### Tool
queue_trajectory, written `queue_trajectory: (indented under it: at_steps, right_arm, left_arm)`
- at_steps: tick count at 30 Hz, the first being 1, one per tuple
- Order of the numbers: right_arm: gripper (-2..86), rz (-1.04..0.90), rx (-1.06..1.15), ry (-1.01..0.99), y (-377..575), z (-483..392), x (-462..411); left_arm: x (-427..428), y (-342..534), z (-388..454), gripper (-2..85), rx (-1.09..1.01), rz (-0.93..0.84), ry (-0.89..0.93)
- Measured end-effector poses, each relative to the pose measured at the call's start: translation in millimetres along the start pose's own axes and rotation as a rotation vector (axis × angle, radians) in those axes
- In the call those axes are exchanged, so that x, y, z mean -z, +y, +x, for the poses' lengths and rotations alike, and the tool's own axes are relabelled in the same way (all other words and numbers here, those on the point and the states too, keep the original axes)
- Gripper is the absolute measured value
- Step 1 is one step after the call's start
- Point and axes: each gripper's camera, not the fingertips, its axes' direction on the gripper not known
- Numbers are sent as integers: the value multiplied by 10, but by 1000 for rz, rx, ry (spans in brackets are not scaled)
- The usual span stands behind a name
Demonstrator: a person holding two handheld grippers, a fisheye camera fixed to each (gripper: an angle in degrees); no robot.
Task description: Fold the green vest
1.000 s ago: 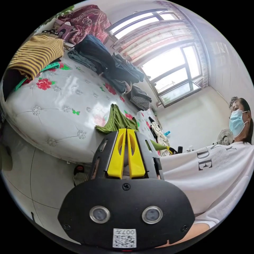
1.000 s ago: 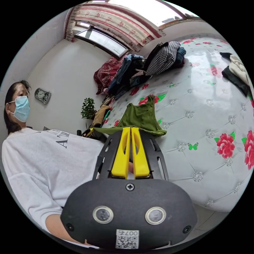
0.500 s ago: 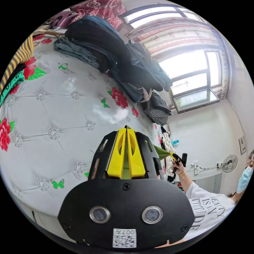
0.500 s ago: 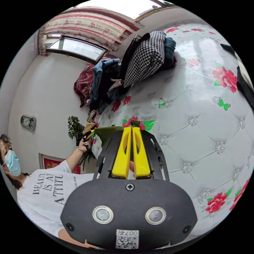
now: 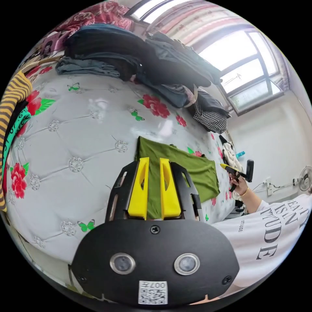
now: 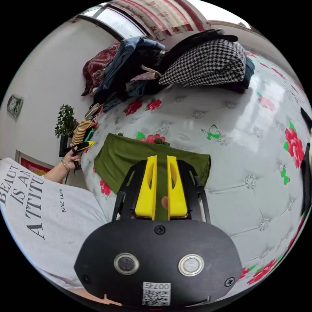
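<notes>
The green vest [image 5: 195, 167] lies flat on the flowered white bed [image 5: 81, 136] as a folded oblong. My left gripper [image 5: 153, 160] hovers over its near edge with the jaws apart, and green cloth shows in the gap. In the right gripper view the vest [image 6: 120, 156] spreads out ahead of my right gripper [image 6: 161, 158], which is open just above the cloth. A hand holds the right gripper [image 5: 235, 170] off the bed's far edge in the left gripper view. The left gripper [image 6: 79, 148] appears beside the bed in the right gripper view.
Piles of dark clothes [image 5: 136, 55] and a houndstooth garment [image 6: 208, 61] line the bed's window side. A yellow striped garment [image 5: 9, 100] lies at one end. The person in a white shirt [image 6: 39, 211] stands at the bed's edge, near a plant [image 6: 65, 120].
Both grippers carried the vest's edge forward over the bed and laid it down. Both jaws, shut on the cloth before, have opened and let it go.
</notes>
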Motion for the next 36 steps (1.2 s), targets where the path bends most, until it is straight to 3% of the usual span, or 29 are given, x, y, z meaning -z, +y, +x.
queue_trajectory:
  at_steps: [3, 6, 10, 13, 20, 26, 32, 36]
  right_arm:
    - [18, -92, 91, -14, -245, -221, -421]
    - [8, -197, 66, 34, -400, -137, -772]
    - [1, -86, -98, -33, -359, 324, -525]
    - [3, 8, -217, 25, -171, 511, -212]
    - [32, 267, -535, -218, 1159, 685, 729]
    - [59, 277, -882, -323, 2401, 665, 579]
    - [67, 532, -967, -458, 2410, 794, 430]
    - [43, 575, -1052, -512, 2347, 893, 333]
  left_arm:
    - [-431, -156, 306, 62, -134, -43, -9]
    - [-900, -334, 382, 57, -140, -61, -22]
    - [-1173, -343, 156, 1, -42, -24, -135]
    - [-1142, -297, 143, 19, -6, -25, -140]
    - [-612, 164, 377, 68, -32, 54, -104]
    - [-743, 798, 930, 68, -180, -94, -27]
    - [-1198, 884, 1124, 76, -189, -202, -13]
    - [-1310, 801, 1141, 78, -211, -252, -71]
